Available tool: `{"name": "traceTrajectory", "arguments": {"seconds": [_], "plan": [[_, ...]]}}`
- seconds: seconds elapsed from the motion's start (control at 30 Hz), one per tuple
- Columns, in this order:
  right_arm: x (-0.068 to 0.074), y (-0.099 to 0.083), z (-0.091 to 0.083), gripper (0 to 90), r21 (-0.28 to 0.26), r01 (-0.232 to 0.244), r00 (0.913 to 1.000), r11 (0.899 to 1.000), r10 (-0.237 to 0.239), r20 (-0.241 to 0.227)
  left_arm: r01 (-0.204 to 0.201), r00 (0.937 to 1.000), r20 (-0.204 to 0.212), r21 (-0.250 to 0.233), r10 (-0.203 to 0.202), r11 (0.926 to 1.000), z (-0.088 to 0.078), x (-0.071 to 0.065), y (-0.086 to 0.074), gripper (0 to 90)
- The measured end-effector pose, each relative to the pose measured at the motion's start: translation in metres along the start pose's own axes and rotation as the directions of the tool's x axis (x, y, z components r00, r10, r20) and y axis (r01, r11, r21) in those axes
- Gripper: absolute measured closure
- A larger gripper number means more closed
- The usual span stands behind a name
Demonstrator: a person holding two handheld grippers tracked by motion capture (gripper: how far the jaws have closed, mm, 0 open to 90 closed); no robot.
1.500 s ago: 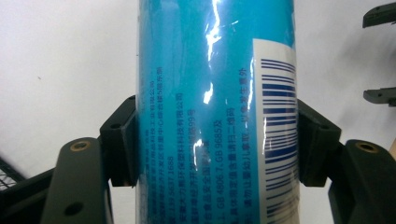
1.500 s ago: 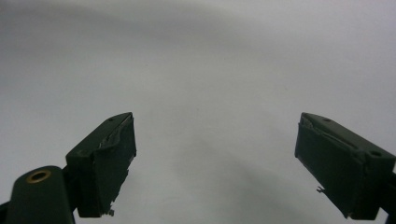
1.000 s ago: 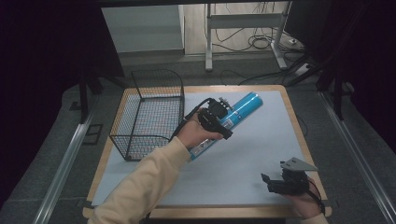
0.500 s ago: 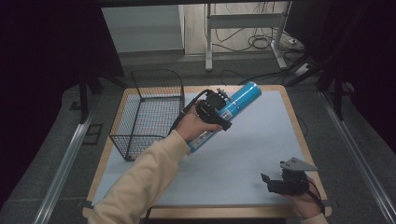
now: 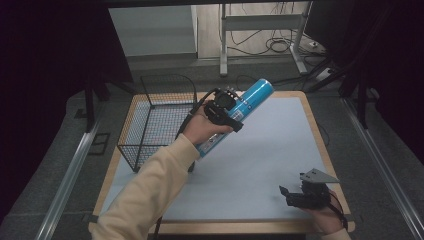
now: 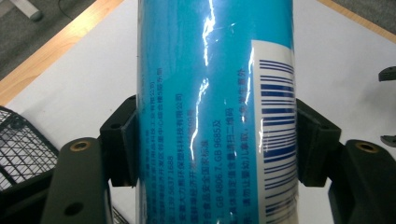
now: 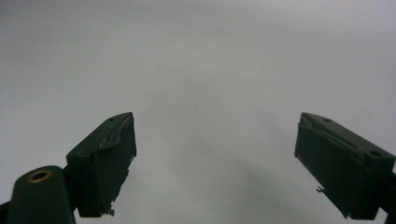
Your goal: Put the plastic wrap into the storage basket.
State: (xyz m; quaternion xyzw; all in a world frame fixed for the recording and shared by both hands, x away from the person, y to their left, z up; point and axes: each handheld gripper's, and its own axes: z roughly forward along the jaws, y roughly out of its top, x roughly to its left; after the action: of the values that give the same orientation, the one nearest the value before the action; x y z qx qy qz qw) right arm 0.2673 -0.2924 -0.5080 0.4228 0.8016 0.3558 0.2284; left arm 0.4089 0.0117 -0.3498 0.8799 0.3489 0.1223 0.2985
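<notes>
A tall blue can (image 5: 250,102) with a white barcode label is held tilted in the air above the white table mat (image 5: 270,150), just right of the wire basket (image 5: 155,120). My left gripper (image 5: 225,111) is shut on the can's middle. In the left gripper view both black pads (image 6: 125,144) press the sides of the can (image 6: 210,116). My right gripper (image 5: 286,195) rests near the table's front right corner, open. Its jaws stand wide apart in the right gripper view (image 7: 215,158) with nothing between them.
The black wire basket stands on the left part of the wooden-edged table (image 5: 312,120). A metal frame and cables (image 5: 280,45) lie on the floor beyond the far edge. Dark rails run along both sides.
My left gripper has lifted the can up and away from me, toward the far side of the table. The right gripper has stayed put.
</notes>
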Motion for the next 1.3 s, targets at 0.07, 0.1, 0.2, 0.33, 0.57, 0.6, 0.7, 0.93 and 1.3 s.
{"name": "traceTrajectory", "arguments": {"seconds": [0.07, 0.1, 0.2, 0.33, 0.57, 0.6, 0.7, 0.93, 1.3], "plan": [[0.0, 0.0, 0.0, 12.9, 0.001, 0.0, 1.0, 1.0, 0.0, 0.0, 0.009, 1.0, -0.003, -0.003, -0.009, 1.0, -0.001, 0.004, 0.0, 31.9], [0.0, 0.0, 0.0, 12.9, 0.002, -0.001, 1.0, 1.0, 0.001, 0.0, 0.011, 0.9999, -0.004, -0.003, -0.011, 0.9999, -0.001, 0.005, 0.001, 32.0], [0.0, 0.0, 0.0, 12.9, 0.004, -0.002, 1.0, 1.0, 0.002, 0.001, 0.015, 0.9999, -0.004, -0.003, -0.015, 0.9999, -0.002, 0.007, 0.002, 32.0], [-0.001, -0.001, 0.001, 12.9, 0.007, -0.002, 1.0, 1.0, 0.002, 0.004, 0.027, 0.9996, -0.013, -0.001, -0.027, 0.9996, -0.002, 0.015, 0.003, 31.9], [-0.001, -0.001, 0.001, 12.9, 0.009, 0.001, 1.0, 1.0, -0.001, 0.004, 0.034, 0.9988, -0.035, -0.008, -0.034, 0.9994, -0.006, 0.024, 0.006, 31.9], [0.0, -0.001, 0.002, 12.9, 0.01, 0.005, 1.0, 1.0, -0.005, 0.005, 0.037, 0.9987, -0.035, -0.008, -0.037, 0.9993, -0.006, 0.025, 0.006, 32.0], [0.0, -0.001, 0.002, 12.9, 0.011, 0.005, 1.0, 1.0, -0.005, 0.005, 0.038, 0.9981, -0.048, -0.003, -0.038, 0.9993, -0.006, 0.03, 0.007, 32.0], [-0.001, -0.001, 0.002, 13.0, 0.014, 0.003, 1.0, 1.0, -0.003, 0.007, 0.063, 0.9956, -0.07, 0.009, -0.063, 0.998, -0.005, 0.047, 0.008, 32.0], [-0.001, -0.002, 0.002, 13.0, 0.016, 0.002, 0.9999, 1.0, -0.003, 0.013, 0.09, 0.9878, -0.129, 0.018, -0.087, 0.9958, -0.011, 0.076, 0.012, 32.0]]}}
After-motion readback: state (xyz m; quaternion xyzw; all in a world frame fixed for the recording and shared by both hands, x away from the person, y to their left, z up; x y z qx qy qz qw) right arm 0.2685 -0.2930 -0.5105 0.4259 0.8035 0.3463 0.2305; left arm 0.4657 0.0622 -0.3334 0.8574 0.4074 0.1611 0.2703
